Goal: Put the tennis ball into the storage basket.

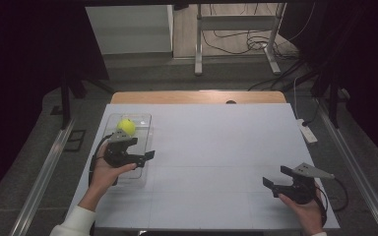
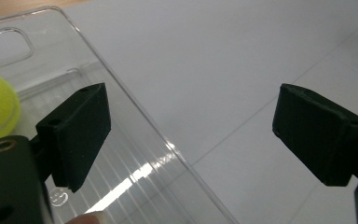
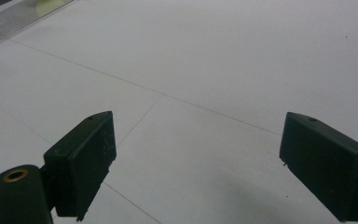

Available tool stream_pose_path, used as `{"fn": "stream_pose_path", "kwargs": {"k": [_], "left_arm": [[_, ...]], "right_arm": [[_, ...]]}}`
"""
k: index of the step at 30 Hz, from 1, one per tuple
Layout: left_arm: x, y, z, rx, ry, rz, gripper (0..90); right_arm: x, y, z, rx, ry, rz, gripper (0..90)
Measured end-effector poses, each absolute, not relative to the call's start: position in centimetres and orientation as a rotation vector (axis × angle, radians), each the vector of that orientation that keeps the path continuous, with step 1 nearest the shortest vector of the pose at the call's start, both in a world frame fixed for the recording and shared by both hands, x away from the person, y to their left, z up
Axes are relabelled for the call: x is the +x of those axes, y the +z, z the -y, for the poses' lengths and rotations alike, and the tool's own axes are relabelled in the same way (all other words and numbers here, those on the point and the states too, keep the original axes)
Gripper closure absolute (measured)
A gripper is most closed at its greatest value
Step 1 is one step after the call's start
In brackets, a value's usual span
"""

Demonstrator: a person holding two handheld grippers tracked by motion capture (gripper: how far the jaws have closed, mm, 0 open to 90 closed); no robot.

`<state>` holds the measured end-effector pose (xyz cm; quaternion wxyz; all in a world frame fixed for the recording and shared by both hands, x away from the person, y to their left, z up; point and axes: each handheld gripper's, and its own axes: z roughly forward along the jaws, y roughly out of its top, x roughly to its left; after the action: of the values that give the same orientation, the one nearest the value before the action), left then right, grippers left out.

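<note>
A person is sitting at a white desk (image 1: 211, 147), holding a gripper in each hand. The left gripper (image 1: 145, 157) is hovering over the near part of a clear tray (image 1: 145, 120) lying at the desk's left side, its fingers (image 2: 77, 133) spread wide and holding nothing; in the left gripper view one finger is standing over the tray's ribbed floor and the other over the bare desk beyond the tray's rim. A yellow-green ball (image 1: 126, 126) is resting inside the tray, toward its far end, just beyond the left gripper and apart from its fingers. The right gripper (image 1: 275, 179) is hanging over the near right part of the desk, well apart from the tray, its fingers (image 3: 84, 158) also gaping wide and empty, pointing across the bare white surface. A sleeve (image 1: 74, 223) is showing at the left forearm.
</note>
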<state>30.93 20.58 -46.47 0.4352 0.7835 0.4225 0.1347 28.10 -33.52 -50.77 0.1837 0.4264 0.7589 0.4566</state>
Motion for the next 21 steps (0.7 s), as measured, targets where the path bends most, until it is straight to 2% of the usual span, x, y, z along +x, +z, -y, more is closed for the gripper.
{"fn": "stream_pose_path", "kwargs": {"k": [21], "left_arm": [[26.8, -47.8, -18.9, 1.966, 0.317, -0.975, 12.8]], "right_arm": [[28.0, -50.7, 33.5, 1.200, 1.289, -2.143, 11.1]]}}
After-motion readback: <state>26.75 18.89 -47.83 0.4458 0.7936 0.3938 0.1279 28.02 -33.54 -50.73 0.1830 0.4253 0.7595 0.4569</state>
